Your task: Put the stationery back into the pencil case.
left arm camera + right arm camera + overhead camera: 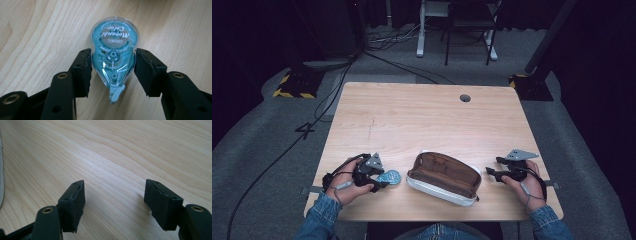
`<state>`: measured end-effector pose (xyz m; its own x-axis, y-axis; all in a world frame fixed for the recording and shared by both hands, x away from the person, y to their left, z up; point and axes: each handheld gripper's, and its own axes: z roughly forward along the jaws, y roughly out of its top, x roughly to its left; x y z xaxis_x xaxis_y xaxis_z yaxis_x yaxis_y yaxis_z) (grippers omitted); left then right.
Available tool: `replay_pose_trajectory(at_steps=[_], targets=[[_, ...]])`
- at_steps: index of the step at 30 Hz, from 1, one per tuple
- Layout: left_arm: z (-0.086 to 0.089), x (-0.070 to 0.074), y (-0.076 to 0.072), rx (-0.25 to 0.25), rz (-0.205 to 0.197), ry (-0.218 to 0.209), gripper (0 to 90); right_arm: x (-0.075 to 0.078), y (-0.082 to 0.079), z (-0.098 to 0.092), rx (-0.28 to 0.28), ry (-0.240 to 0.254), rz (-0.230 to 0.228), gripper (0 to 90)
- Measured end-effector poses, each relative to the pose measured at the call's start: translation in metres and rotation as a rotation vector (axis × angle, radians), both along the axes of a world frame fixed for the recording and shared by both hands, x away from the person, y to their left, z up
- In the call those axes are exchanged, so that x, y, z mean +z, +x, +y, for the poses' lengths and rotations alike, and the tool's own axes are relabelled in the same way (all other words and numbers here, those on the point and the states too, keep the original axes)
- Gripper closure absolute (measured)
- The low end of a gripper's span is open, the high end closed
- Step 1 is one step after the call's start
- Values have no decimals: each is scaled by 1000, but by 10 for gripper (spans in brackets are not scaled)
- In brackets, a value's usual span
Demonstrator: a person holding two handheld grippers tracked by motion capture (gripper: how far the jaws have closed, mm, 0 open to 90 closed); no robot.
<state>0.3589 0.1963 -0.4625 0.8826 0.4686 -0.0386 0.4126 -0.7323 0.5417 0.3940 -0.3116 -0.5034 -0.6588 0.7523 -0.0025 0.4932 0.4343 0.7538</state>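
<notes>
One teal correction tape dispenser [113, 53] lies flat on the table [422, 115], near edge, left of centre. Clear shell, gear wheel visible inside, white label with script lettering toward its far end, pale blue tip pointing back at the camera in the left gripper view. Left gripper [113, 72] is clamped on it: both black pads press the dispenser's sides around its narrower waist, one on each side. In the high view the left gripper [379, 180] sits in the person's left hand [346, 184], dispenser [389, 177] poking out on its right side, touching the tabletop.

Just right of the dispenser, apart from it, sits an open pencil case [443, 178], white outside, brown lining, zip mouth gaping upward, nothing clearly visible inside. It lies at a slant, its right end nearer the table's near edge.

Right gripper [491, 173] rests near the case's right end, not touching it, held in the right hand [526, 186], grey three-cornered plate on top. Right gripper view: jaws of the right gripper [113, 195] spread wide, bare wood between them, holding nothing; the case's white edge [1, 170] shows at far left.

Round cable hole [465, 98] in the table's far right part. Denim sleeves [319, 220] at the bottom.
</notes>
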Motion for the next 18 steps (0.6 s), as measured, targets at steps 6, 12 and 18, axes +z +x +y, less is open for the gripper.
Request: replay_pose_trajectory(at_steps=[6,12,18], targets=[[8,13,-4,9,-19,-36,487,0,0,0,0,-1,0,335],[9,15,-4,10,-15,-40,488,0,0,0,0,-1,-1,335],[9,16,-4,13,-24,-54,488,0,0,0,0,0,-1,334]])
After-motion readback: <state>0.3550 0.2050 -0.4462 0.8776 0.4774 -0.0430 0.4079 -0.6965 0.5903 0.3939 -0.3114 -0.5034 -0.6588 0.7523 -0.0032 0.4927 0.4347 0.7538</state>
